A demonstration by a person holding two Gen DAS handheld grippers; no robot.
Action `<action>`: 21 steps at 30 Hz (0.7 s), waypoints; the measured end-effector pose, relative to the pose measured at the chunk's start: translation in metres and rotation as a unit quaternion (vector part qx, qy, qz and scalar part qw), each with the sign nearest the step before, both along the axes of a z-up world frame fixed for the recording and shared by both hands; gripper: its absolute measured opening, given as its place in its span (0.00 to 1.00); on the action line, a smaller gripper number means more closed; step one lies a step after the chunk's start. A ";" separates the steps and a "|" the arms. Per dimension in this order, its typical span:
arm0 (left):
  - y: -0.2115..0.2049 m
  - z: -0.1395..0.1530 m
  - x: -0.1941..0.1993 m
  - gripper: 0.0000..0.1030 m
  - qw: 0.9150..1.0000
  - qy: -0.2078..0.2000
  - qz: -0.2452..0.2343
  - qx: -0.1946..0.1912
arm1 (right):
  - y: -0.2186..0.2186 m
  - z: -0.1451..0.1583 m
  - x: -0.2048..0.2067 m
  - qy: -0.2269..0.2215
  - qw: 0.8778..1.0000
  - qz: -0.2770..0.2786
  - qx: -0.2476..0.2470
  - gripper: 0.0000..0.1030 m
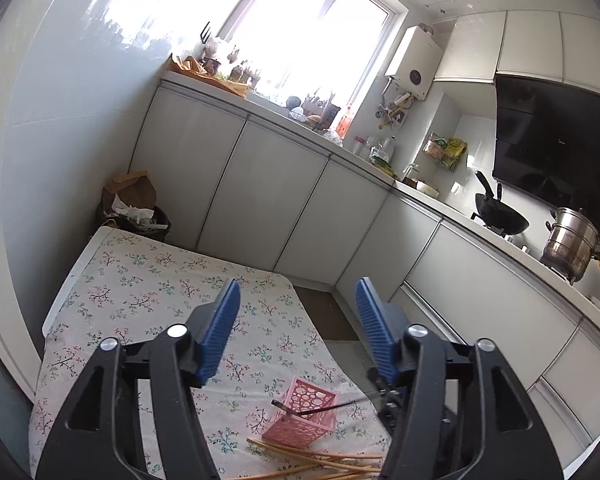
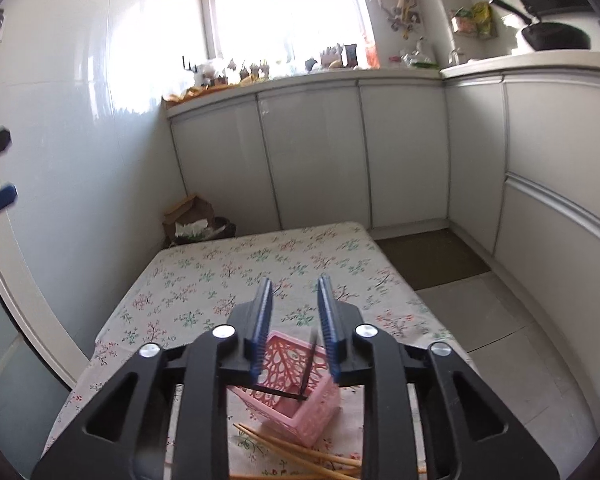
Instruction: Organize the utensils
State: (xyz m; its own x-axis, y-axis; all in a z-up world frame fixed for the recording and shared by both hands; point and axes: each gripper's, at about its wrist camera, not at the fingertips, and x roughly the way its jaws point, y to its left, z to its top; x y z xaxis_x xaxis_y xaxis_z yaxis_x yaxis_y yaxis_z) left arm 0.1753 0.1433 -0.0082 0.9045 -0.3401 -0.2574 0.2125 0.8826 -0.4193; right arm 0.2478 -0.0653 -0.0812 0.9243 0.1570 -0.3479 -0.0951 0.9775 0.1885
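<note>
Both jaws apart | black chopstick (image 2: pixel 278 393) across pink basket (image 2: pixel 300 404) | bamboo chopsticks (image 2: pixel 300 454) beside

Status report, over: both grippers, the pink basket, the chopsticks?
Left gripper open, empty. Right gripper open above pink basket. Dark chopstick across basket rim; wooden chopsticks loose on tablecloth. Nothing blocking.

Black wok (image 1: pixel 501 216), steel pot (image 1: pixel 571 243) (both on counter (image 1: pixel 452 208)).

Pink lattice basket (image 1: pixel 300 414); tan chopsticks (image 1: pixel 320 458); black chopstick (image 1: pixel 314 409); white floral tablecloth (image 1: pixel 140 284); blue-padded black tools.
</note>
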 end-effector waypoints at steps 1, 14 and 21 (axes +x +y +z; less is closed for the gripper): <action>-0.001 0.000 -0.002 0.64 1.000 0.001 -0.002 0.001 | -0.002 0.003 -0.006 -0.002 1.000 -0.004 0.000 0.36; -0.043 -0.040 -0.040 0.93 0.992 0.092 -0.060 0.063 | -0.026 0.023 -0.107 0.012 0.996 -0.078 -0.033 0.94; -0.067 -0.106 -0.049 0.93 0.954 0.246 -0.084 0.150 | -0.033 -0.005 -0.152 0.070 0.994 -0.078 -0.039 0.94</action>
State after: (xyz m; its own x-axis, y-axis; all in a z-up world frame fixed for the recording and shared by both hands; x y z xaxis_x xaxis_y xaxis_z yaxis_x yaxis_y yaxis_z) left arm 0.1264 0.0759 -0.1144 0.5887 -0.3137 -0.7450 0.2043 0.9494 -0.2384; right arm 0.0959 -0.0980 -0.0864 0.8773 -0.0160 -0.4796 0.0799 0.9904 0.1130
